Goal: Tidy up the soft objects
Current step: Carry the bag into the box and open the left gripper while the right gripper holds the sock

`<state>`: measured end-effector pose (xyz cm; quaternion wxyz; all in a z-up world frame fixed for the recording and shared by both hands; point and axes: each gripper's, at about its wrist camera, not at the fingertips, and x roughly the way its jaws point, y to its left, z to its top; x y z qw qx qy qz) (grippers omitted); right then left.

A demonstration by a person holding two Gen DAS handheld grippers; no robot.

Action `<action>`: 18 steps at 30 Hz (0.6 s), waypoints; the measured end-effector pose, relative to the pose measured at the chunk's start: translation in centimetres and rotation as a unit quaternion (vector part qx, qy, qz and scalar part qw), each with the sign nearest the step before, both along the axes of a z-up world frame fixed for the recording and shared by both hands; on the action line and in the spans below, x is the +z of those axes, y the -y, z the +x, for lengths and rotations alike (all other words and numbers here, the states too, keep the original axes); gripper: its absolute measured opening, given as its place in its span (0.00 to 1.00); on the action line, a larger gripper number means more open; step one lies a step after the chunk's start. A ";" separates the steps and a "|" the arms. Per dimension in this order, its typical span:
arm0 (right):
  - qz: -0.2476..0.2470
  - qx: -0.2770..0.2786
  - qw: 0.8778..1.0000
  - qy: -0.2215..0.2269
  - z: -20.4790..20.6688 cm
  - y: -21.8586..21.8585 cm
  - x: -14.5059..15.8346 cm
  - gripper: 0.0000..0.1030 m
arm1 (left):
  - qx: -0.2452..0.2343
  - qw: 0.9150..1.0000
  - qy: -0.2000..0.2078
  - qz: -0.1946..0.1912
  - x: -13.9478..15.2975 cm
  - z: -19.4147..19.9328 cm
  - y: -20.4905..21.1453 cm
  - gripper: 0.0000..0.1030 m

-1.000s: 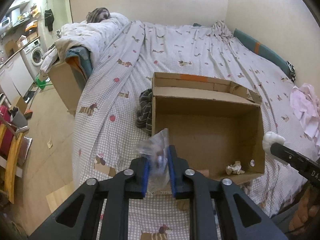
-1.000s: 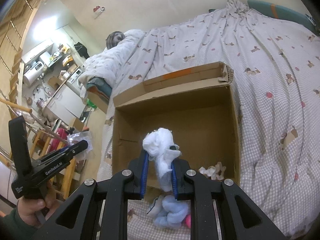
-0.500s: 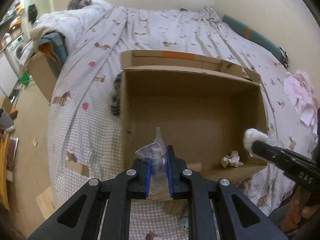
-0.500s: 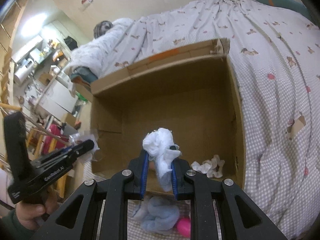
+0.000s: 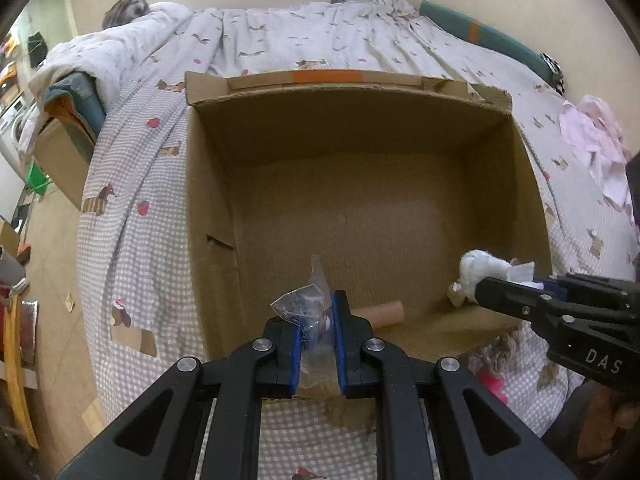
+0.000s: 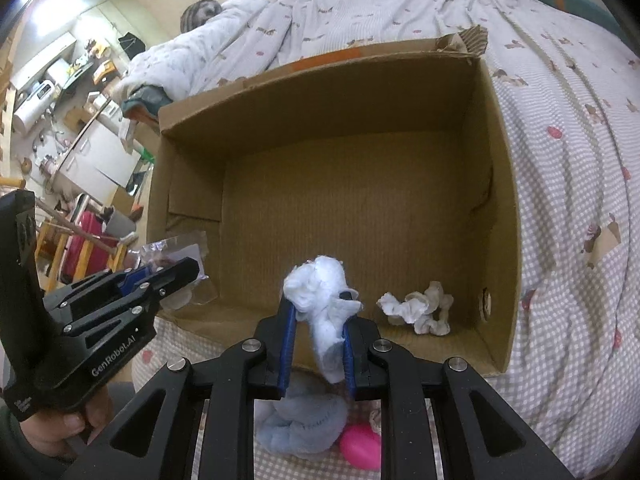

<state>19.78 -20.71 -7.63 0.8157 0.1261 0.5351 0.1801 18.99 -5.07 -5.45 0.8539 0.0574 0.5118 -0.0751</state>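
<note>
White sock [image 6: 326, 312] stands upright in right gripper [image 6: 316, 344].

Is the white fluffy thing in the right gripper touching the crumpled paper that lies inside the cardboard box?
Apart. The right wrist view shows bare box floor between the white fluffy thing, clamped in the right gripper, and the crumpled paper.

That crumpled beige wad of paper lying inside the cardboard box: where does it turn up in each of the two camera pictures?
Left wrist view: barely there; only a scrap of the crumpled paper wad peeks out at right, behind the right gripper.
Right wrist view: lower right, on the box floor, near the right wall.
Shared landmark: the orange tape strip on the cardboard box's far flap.
</note>
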 end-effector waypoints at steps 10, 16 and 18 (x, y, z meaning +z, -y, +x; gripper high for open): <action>-0.008 0.009 1.000 -0.009 0.6 -0.9 -0.6 0.21 | 0.003 1.000 -0.019 -0.004 -0.9 0.1 -0.1 0.16; -0.011 0.008 1.000 -0.009 0.7 -1.0 -0.6 0.21 | 0.005 0.999 -0.032 -0.011 -1.2 -0.1 -0.2 0.54; -0.011 0.006 1.000 -0.009 0.7 -0.9 -0.6 0.21 | 0.013 1.000 -0.015 0.001 -0.7 -0.4 -0.2 0.71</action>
